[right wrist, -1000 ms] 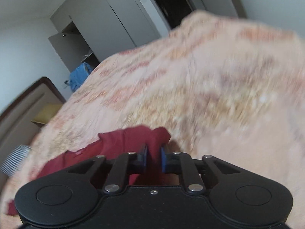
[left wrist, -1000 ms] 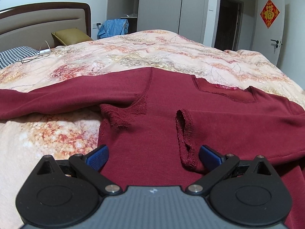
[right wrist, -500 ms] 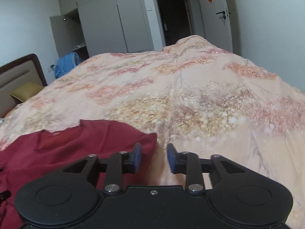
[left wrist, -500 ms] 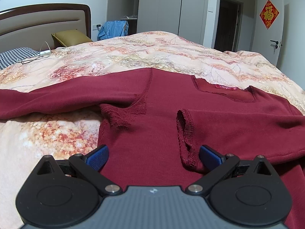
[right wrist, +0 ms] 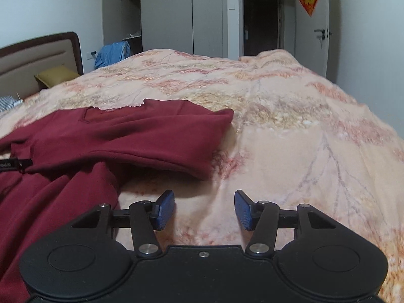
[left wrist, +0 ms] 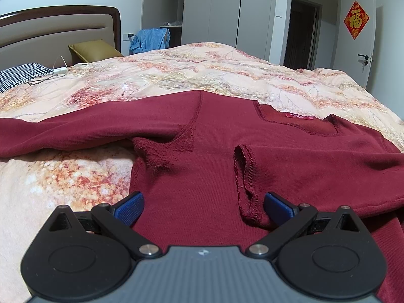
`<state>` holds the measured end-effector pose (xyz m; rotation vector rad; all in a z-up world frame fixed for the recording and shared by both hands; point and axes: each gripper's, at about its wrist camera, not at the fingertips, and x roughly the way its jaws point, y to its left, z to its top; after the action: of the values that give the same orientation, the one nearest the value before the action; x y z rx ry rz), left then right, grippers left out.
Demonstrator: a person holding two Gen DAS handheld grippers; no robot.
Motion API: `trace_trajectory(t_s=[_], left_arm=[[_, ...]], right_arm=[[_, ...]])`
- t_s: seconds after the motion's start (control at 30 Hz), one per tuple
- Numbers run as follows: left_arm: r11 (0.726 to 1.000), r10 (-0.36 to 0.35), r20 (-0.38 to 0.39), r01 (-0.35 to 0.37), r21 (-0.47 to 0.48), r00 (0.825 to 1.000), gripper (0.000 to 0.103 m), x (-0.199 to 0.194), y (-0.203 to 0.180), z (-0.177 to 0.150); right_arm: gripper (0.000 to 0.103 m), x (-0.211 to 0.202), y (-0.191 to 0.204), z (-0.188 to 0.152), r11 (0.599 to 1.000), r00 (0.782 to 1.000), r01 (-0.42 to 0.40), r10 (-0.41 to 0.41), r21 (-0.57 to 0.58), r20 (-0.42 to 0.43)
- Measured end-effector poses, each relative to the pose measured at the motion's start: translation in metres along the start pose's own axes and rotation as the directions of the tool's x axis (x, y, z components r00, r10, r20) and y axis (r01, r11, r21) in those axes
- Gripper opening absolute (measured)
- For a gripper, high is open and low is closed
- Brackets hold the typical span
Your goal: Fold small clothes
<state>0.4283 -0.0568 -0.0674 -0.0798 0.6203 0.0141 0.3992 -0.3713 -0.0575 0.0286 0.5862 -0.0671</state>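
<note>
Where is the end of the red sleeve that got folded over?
In the left wrist view, the sleeve cuff lies on the red sweater's body, just inside the right fingertip of the open left tongs.

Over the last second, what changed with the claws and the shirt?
The right claw opened, let go of the dark red knit shirt and backed off over the floral quilt. The left claw stayed open above the shirt's folded sleeve cuff.

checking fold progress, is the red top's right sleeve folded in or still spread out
Folded in: the right sleeve lies across the red top, cuff near mid-chest.
</note>
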Motion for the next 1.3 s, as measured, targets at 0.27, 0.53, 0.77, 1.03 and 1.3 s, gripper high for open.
trace_trajectory(t_s=[0.27,0.53,0.77,1.03,1.3], left_arm=[[1.000,-0.003,0.002,0.003,-0.003,1.000,0.103,0.000,0.000,0.000],[1.000,-0.005,0.005,0.005,-0.004,1.000,0.103,-0.001,0.001,0.001],[1.000,-0.021,0.015,0.022,-0.019,1.000,0.103,-0.003,0.004,0.001],[0.992,-0.089,-0.007,0.088,-0.088,0.996,0.103,-0.040,0.028,0.009],[0.982,0.061,0.000,-0.060,-0.179,0.998,0.103,-0.084,0.117,0.017]], right_arm=[[0.007,0.024,0.022,0.009,0.984,0.991,0.130,-0.125,-0.118,0.046],[0.005,0.024,0.018,-0.005,0.984,0.985,0.174,-0.173,-0.034,0.012],[0.019,0.017,0.015,-0.004,0.988,0.988,0.157,-0.157,-0.004,-0.011],[0.081,-0.034,0.019,-0.003,0.994,0.994,0.107,-0.106,-0.036,0.024],[0.102,-0.080,0.043,0.004,0.998,0.996,-0.058,0.057,0.004,0.074]])
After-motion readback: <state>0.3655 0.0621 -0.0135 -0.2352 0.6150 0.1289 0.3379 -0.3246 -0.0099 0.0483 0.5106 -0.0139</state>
